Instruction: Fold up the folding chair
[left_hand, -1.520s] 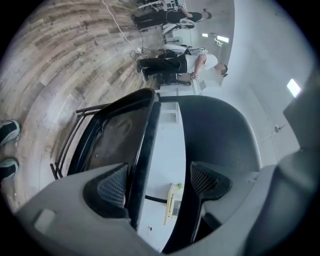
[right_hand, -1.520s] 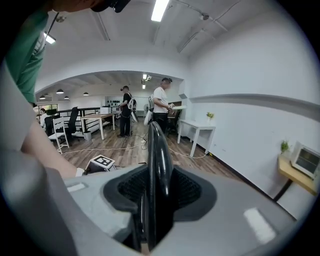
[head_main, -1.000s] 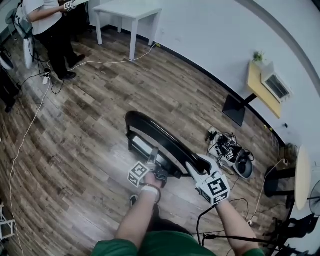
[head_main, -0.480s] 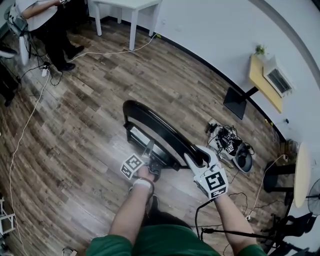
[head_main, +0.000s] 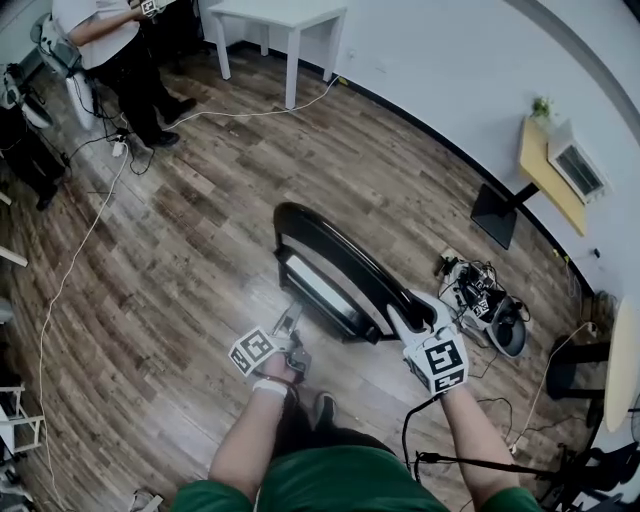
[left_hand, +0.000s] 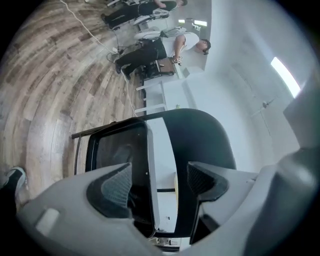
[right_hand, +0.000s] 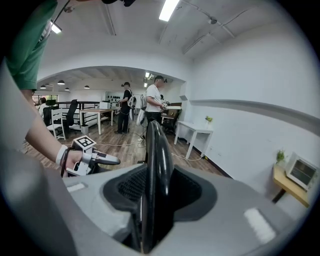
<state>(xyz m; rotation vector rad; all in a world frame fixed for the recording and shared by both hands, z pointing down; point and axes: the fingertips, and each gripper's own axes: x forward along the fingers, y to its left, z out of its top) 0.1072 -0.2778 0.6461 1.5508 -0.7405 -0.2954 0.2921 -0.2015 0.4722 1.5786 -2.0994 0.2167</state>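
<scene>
The black folding chair (head_main: 340, 262) stands on the wood floor in front of me, its glossy seat (head_main: 318, 290) tipped up close to the curved backrest. My right gripper (head_main: 405, 312) is shut on the backrest's top edge; in the right gripper view that black rim (right_hand: 156, 150) runs upright between the pads of this gripper (right_hand: 155, 192). My left gripper (head_main: 289, 323) hangs just short of the seat's near edge, open and holding nothing. In the left gripper view the seat (left_hand: 120, 150) and backrest (left_hand: 200, 135) show beyond that open gripper (left_hand: 160, 182).
A person in a white shirt (head_main: 100, 40) stands at the far left near a white table (head_main: 285, 15). A white cable (head_main: 70, 260) trails across the floor. A cable tangle (head_main: 480, 300) and a stand base (head_main: 495, 215) lie right of the chair. My shoe (head_main: 322, 405) is below it.
My left gripper has drawn back from the seat's edge toward me and to the left, rolling as it went. The right gripper has stayed clamped on the backrest.
</scene>
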